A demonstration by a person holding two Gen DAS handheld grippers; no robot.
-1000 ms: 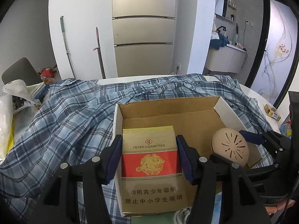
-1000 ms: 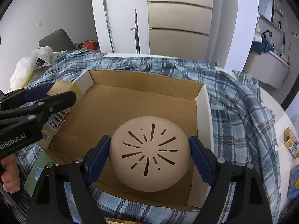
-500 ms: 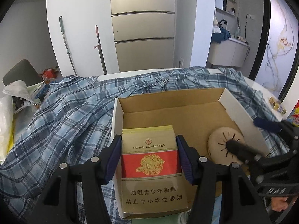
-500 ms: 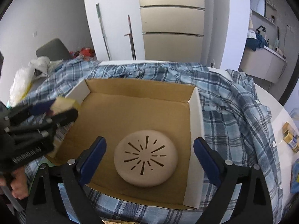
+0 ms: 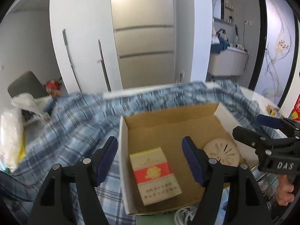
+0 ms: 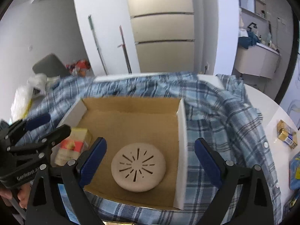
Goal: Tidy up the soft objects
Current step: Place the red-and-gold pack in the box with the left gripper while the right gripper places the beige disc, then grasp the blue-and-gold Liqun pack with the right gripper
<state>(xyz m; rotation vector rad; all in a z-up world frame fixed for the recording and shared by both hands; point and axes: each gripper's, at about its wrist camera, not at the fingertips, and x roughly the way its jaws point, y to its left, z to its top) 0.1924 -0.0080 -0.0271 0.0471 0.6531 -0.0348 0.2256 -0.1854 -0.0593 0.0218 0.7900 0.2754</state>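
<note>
Both the left tongs (image 5: 150, 161) and right tongs (image 6: 150, 161) are spread wide, grasping nothing. In the cardboard box (image 6: 131, 112), the cigarette pack (image 5: 154, 176) lies lower centre of the left view; the round slotted squishy (image 6: 138, 169) sits lower centre of the right view. The squishy looks light and yielding, so pinch its 2 sides gently. The plaid shirt (image 6: 225, 116) drapes limp around the box.

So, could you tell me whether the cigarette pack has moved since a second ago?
Yes. The cigarette pack was clamped in the left gripper above the cardboard box edge; now it lies on the box floor, left side, fingers open.
</note>
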